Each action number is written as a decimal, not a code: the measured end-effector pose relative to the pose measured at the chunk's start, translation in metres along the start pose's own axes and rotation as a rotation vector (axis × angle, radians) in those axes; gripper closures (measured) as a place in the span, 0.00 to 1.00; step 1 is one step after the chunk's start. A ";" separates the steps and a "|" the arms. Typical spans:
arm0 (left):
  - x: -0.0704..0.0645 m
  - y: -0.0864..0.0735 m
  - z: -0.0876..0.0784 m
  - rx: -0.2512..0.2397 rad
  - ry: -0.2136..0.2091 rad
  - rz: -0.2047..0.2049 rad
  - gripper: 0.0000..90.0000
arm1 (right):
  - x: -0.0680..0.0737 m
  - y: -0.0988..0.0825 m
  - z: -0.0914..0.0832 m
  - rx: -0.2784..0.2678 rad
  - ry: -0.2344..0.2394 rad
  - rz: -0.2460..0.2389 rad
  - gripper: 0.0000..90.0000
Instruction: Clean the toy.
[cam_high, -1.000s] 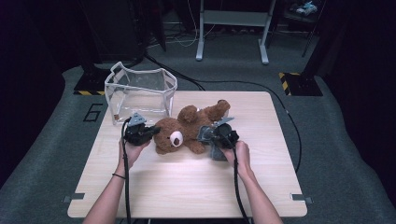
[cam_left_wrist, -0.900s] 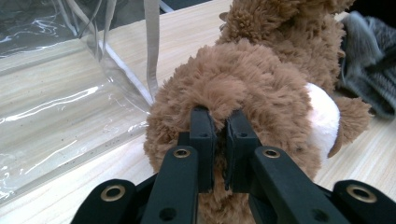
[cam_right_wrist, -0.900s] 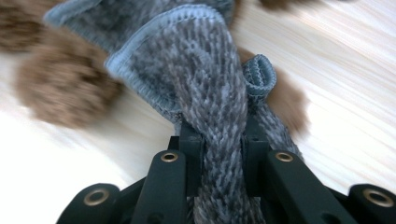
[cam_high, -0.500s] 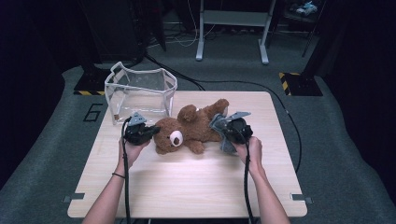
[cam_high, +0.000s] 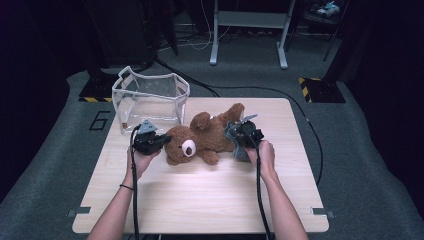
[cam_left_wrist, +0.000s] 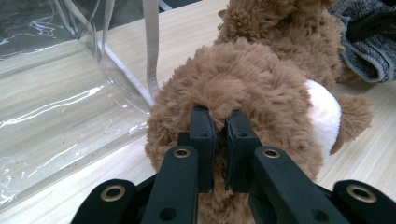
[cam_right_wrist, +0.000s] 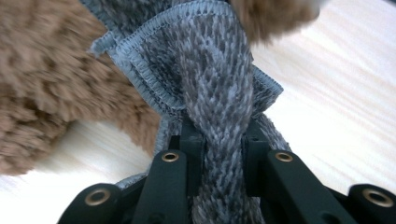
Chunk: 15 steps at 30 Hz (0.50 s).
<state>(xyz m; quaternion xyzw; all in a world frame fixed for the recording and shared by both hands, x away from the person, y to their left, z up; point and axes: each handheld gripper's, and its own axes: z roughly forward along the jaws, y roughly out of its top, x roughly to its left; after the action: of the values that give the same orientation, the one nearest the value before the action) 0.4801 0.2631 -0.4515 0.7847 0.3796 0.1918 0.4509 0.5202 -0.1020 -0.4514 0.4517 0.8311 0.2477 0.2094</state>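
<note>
Lying left of centre on the table (cam_high: 210, 200), the teddy bear (cam_high: 202, 140) has its head clamped by the left gripper (cam_left_wrist: 219, 126) while the right gripper (cam_right_wrist: 219, 135) pinches grey knitted cloth (cam_right_wrist: 215, 84) at its right.

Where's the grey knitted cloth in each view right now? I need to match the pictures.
High view: grey knitted cloth, right of centre, by the bear's legs.
Left gripper view: top right corner.
Right gripper view: centre, pinched between the jaws.
Shared landmark: teddy bear.

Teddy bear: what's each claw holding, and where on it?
Left claw pinches the teddy bear by the fur on its head. Right claw grips a bunched fold of the grey knit cloth.
</note>
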 end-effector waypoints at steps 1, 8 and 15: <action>0.000 0.000 0.000 0.000 0.002 0.001 0.93 | -0.002 -0.001 0.002 0.010 0.003 0.004 0.86; -0.001 0.002 0.000 0.009 -0.007 0.009 0.93 | -0.012 -0.009 0.008 0.042 0.045 0.076 0.87; 0.000 0.001 0.001 0.004 -0.002 0.007 0.93 | -0.010 -0.015 0.006 0.052 0.069 0.099 0.88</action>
<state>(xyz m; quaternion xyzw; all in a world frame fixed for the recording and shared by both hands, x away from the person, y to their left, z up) 0.4817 0.2618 -0.4510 0.7870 0.3770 0.1918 0.4491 0.5190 -0.1162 -0.4637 0.4888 0.8206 0.2516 0.1562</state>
